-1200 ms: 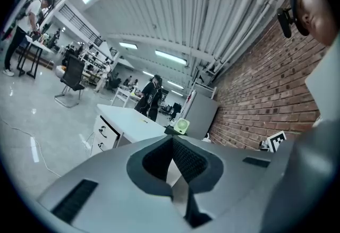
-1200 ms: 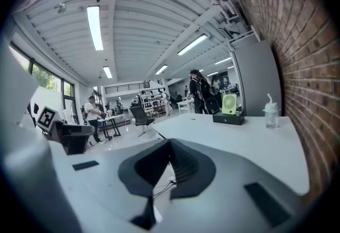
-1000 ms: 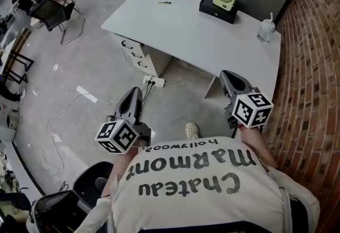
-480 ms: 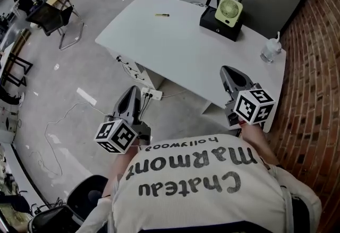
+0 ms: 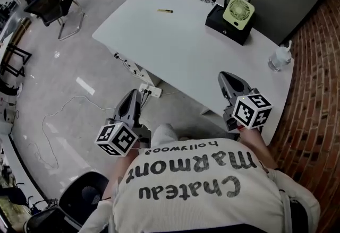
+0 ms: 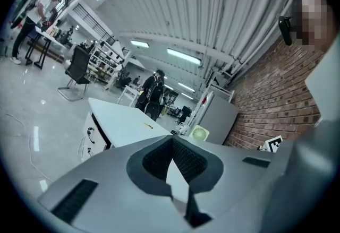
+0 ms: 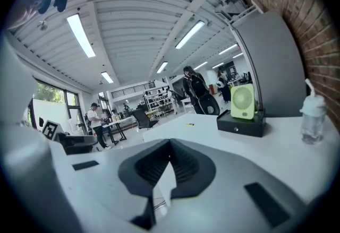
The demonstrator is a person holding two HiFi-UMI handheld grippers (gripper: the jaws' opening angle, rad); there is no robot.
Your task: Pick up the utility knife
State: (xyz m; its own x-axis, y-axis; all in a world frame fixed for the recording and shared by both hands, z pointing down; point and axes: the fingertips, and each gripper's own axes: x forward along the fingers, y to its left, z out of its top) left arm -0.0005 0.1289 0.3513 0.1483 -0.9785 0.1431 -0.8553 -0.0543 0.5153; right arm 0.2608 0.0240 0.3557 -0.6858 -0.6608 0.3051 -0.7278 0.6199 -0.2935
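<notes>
The left gripper (image 5: 134, 98) and the right gripper (image 5: 227, 79) were both closed, jaw tips pressed together with nothing between them. A person in a printed white shirt (image 5: 196, 184) held them out at the near side of a white table (image 5: 175, 51). In the head view the left gripper showed over the grey floor (image 5: 69, 99), short of the table's near edge and just beside a power strip (image 5: 149, 89). The right gripper showed against the table's near edge. The utility knife (image 5: 164, 11), a slim yellow-and-dark tool, lay flat and alone near the table's far edge, well apart from both grippers. Toward the table's right side a pale green fan (image 5: 238, 13) stood on a black box (image 5: 226, 27), and a clear bottle (image 5: 280, 58) stood near the brick wall (image 5: 319, 99). A drawer unit (image 5: 131, 65) sat beneath the table, and a black chair (image 5: 50, 6) stood off to the left.
</notes>
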